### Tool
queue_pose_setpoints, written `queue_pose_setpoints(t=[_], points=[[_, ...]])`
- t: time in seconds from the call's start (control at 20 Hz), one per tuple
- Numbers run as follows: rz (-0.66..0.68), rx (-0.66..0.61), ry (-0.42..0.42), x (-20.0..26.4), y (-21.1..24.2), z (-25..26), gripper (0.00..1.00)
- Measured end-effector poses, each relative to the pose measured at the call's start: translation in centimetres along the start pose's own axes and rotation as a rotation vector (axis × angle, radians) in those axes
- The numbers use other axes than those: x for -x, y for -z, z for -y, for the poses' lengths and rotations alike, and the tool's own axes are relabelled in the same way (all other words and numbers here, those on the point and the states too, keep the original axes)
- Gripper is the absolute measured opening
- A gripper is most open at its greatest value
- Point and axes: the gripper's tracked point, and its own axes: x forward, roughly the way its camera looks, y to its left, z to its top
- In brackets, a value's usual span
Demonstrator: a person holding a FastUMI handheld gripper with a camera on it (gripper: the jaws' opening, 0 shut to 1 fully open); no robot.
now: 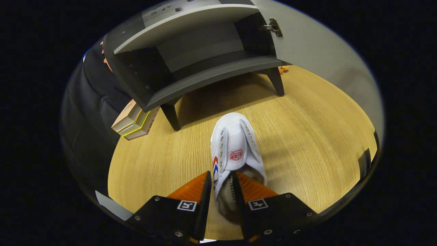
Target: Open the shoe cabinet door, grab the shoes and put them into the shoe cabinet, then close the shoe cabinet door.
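Observation:
A white canvas shoe (pixel 234 148) with a red badge on its tongue and red and blue stripes on its side points away from me over the wooden floor (pixel 307 136). My gripper (pixel 221 181) is shut on the shoe's left side wall near the opening, one finger outside and one inside. Beyond the shoe stands the grey shoe cabinet (pixel 191 51) on dark legs. Its door (pixel 314 44) is swung open to the right, with a metal hinge (pixel 273 27) showing. The cabinet's lower shelf (pixel 215 73) is bare.
A stack of flat boxes (pixel 135 119) lies on the floor beside the cabinet's left front leg (pixel 170 116). A small orange object (pixel 283 69) peeks out behind the right leg (pixel 277 80). Black cloth hangs to the left.

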Motion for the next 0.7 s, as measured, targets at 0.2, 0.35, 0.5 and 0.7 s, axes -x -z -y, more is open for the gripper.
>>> queue_pose_setpoints(t=[0.2, 0.35, 0.5, 0.7], points=[[-0.013, 0.005, -0.003, -1.8, -0.7, -0.1, 0.29], [-0.022, 0.0, -0.012, -2.2, -0.9, -0.5, 0.17], [-0.032, -0.011, -0.016, -2.2, -1.0, -0.8, 0.03], [-0.023, -0.034, -0.022, -1.3, -2.2, -0.7, 0.01]])
